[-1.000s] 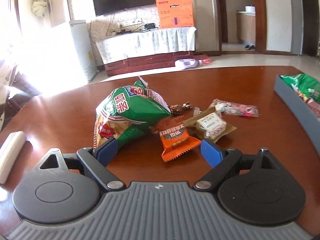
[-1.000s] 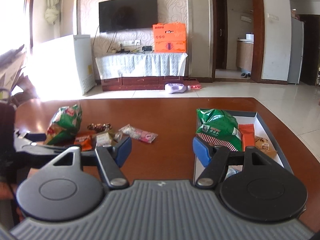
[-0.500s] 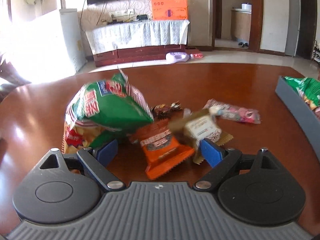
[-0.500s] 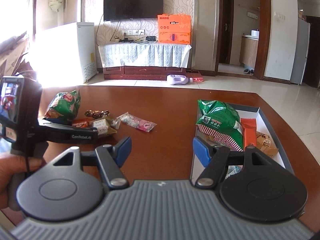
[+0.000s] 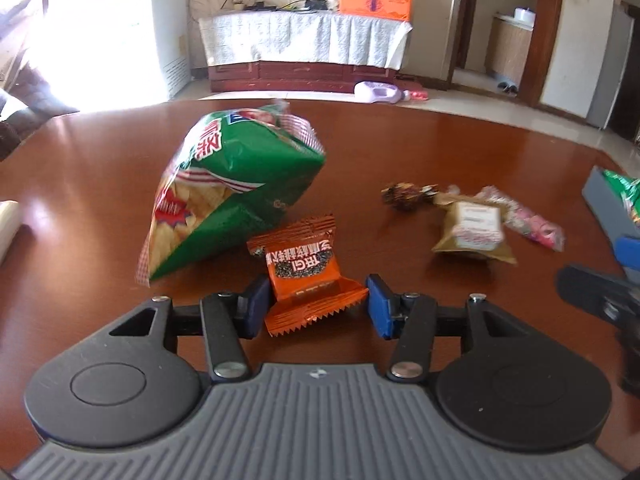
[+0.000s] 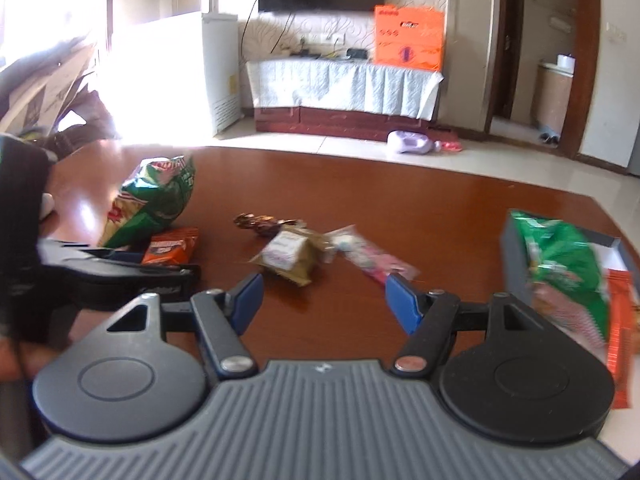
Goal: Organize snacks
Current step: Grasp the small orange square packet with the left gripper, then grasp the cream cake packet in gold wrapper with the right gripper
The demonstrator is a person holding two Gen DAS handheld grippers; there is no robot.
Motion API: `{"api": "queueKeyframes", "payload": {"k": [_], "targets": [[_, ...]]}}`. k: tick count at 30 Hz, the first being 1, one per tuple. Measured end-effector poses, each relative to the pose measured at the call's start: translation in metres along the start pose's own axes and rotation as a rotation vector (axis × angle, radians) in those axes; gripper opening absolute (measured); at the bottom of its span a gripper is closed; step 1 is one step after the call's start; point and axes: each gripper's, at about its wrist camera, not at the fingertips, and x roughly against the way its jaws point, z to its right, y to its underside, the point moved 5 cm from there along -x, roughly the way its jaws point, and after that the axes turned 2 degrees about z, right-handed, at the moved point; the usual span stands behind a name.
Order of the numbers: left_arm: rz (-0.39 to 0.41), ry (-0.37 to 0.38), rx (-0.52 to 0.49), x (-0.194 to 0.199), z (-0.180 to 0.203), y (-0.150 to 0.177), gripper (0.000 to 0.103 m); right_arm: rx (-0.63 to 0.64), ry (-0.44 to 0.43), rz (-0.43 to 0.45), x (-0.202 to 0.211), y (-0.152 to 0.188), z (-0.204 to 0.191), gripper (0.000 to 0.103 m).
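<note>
Right, left gripper is closing on the orange packet, which sits between the jaws on the table. The left pad looks to be at the wrapper's side; the right pad is just clear of the crimped corner, so no firm pinch yet

To do it well: let the pads meet on the filled body of the packet, not just the sawtooth seam at the near end, which would likely slip or fold. Keep the gripper low and square so the wrapper isn't shoved forward into the green chip bag touching its far-left side. Lift straight up before swinging right toward the grey box

Right gripper is spread, nothing between the jaws, hovering over bare wood near the tan packet and the pink candy wrapper. Probably next pick; keep it out of the left's path

Box at far right already holds a green bag and an orange packet beside it

Writing: orange packet reads "TRGI" upside down, plus Chinese characters. Chip bag has large white Chinese characters, red patch below. Tan packet's white label is too blurred to read
</note>
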Motion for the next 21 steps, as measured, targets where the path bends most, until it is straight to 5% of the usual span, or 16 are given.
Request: {"api": "queueKeyframes", "payload": {"k": [3,7,17,19,21], "targets": [[-0.013,-0.025,-0.014,0.001,-0.006,0.000,0.059,-0.001,0.061,-0.015,-0.020,-0.004,-0.008,0.070],[-0.032,-0.029,-0.025,-0.001,-0.008,0.002,0.076,-0.051,0.067,-0.083,-0.049,-0.002,-0.009,0.070],[-0.031,-0.019,-0.019,0.000,-0.017,0.003,0.079,-0.169,0.021,-0.103,-0.088,-0.005,-0.014,0.082],[-0.027,-0.015,-0.024,-0.001,-0.018,0.003,0.079,-0.113,0.045,-0.098,-0.093,-0.004,-0.019,0.080],[-0.022,-0.005,-0.032,-0.001,-0.018,0.003,0.079,-0.067,0.053,-0.088,-0.094,-0.003,-0.020,0.059]]}}
